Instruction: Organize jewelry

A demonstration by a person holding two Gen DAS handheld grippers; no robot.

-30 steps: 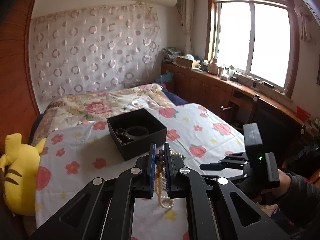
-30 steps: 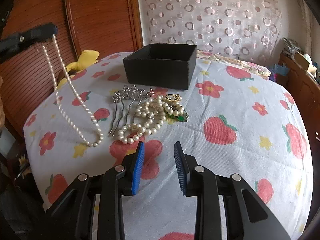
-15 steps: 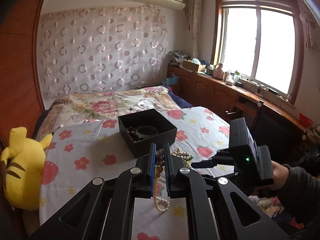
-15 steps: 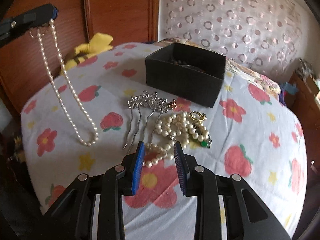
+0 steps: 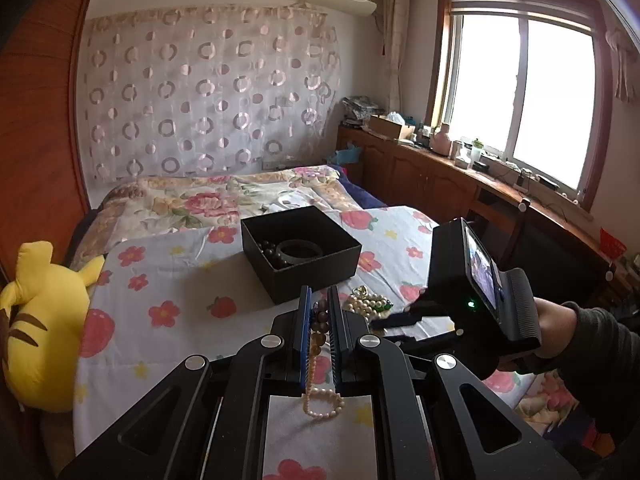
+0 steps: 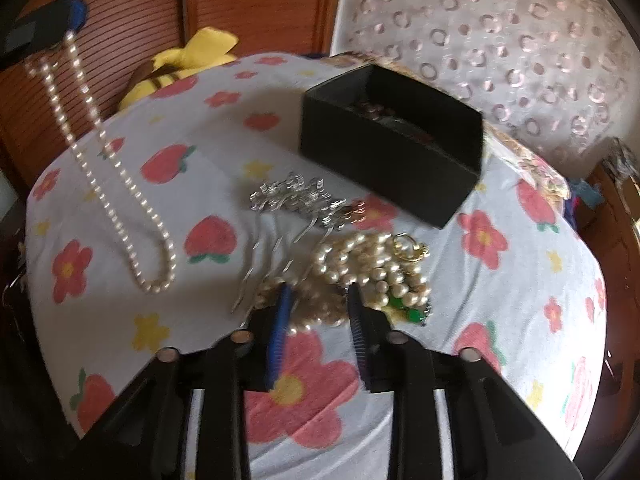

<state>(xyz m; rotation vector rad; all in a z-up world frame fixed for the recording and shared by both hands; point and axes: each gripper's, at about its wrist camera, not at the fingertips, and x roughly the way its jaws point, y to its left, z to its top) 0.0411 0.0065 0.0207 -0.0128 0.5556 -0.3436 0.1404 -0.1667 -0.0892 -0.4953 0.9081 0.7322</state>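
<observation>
My left gripper is shut on a long pearl necklace that hangs in a loop above the bed; it also shows in the right wrist view, dangling from the left fingertips. My right gripper is open, its fingers straddling a pile of large pearls with a gold brooch and a green piece. Silver hair combs lie beside the pile. A black open box holding dark beads and a bangle sits behind; it also shows in the right wrist view.
The jewelry lies on a floral bedsheet. A yellow plush toy sits at the bed's left edge by a wooden wall. A wooden counter runs under the window on the right.
My right gripper has moved forward and down onto the pearl pile. My left gripper has lifted the necklace higher, drawing its loop up.
</observation>
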